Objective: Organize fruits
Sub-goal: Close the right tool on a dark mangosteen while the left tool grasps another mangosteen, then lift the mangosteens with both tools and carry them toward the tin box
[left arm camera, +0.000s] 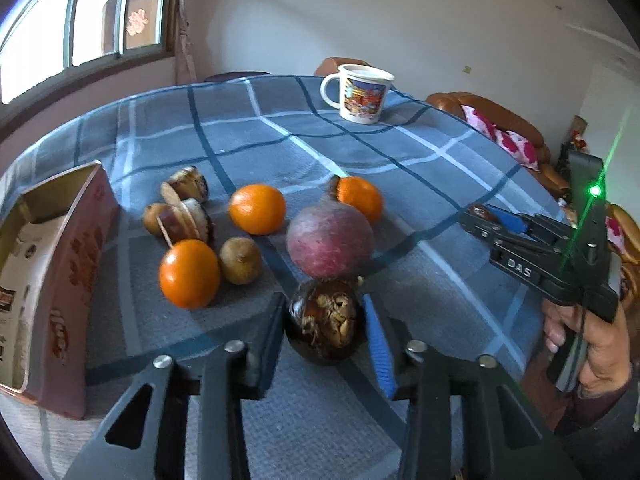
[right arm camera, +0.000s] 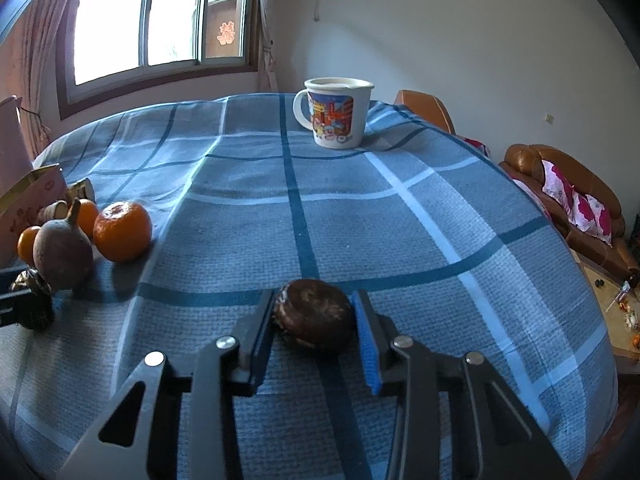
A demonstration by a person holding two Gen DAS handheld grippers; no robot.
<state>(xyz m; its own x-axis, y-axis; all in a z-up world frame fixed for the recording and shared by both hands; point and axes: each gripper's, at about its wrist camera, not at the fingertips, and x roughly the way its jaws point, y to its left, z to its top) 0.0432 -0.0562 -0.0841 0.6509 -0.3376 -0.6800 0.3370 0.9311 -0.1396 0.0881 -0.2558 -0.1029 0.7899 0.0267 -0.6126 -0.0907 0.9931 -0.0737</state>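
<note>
My left gripper (left arm camera: 323,303) is shut on a dark brown, round chestnut-like fruit (left arm camera: 324,326) resting on the blue checked cloth (left arm camera: 280,132); both pads touch its sides. Just beyond it lie a reddish-purple fruit (left arm camera: 330,240), three oranges (left arm camera: 257,209), a brown kiwi-like fruit (left arm camera: 240,260) and more dark fruits (left arm camera: 188,220). My right gripper (right arm camera: 314,303) is shut on another dark round fruit (right arm camera: 314,320) on the cloth, to the right of the pile. From the left wrist view the right gripper (left arm camera: 480,216) shows at the right edge, held by a hand (left arm camera: 592,344).
An open pink tin box (left arm camera: 60,280) stands at the left beside the fruit pile. A printed white mug (right arm camera: 334,114) stands at the far side of the table. Brown sofas with pink cushions (right arm camera: 580,200) are beyond the right edge.
</note>
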